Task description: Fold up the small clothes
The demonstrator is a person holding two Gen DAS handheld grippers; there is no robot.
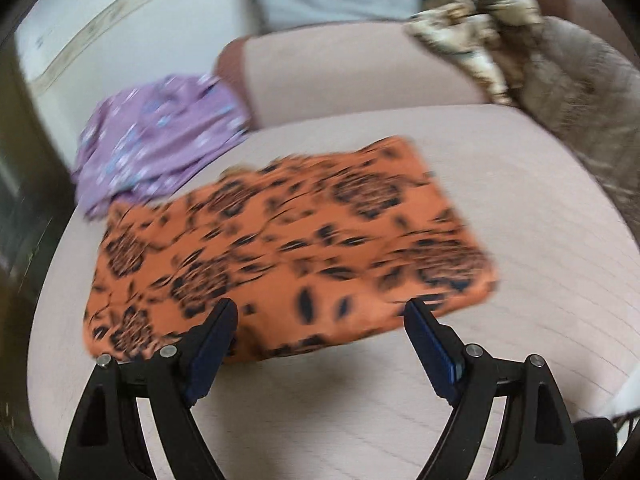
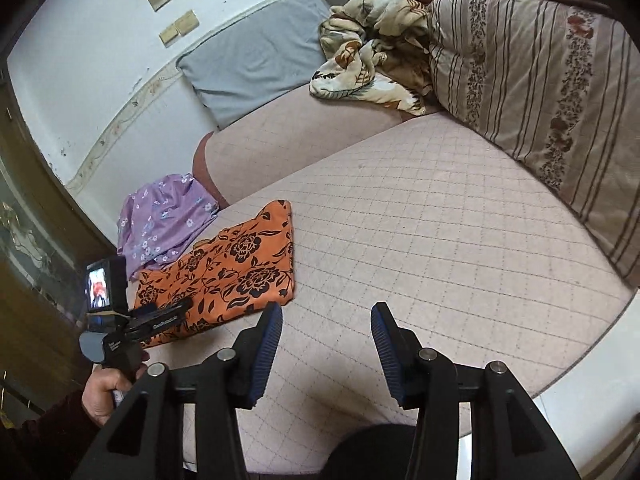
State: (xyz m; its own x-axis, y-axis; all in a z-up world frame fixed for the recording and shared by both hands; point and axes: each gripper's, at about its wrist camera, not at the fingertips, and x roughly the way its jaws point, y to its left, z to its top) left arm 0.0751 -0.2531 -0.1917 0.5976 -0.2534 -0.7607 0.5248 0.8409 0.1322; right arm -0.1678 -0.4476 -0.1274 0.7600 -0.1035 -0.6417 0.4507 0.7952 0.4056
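A folded orange cloth with black flowers lies flat on the pink quilted bed, near its left side. A crumpled purple flowered garment lies just behind it, by the wall. My left gripper hovers open over the orange cloth's near edge, nothing between its fingers. In the right wrist view the left gripper is held by a hand above the cloth's near corner. My right gripper stands open over bare quilt to the right of the cloth, holding nothing.
A grey pillow leans on the wall at the back. A crumpled cream floral blanket and a striped quilt fill the back right. A dark wooden door stands at the left. The bed's edge runs at lower right.
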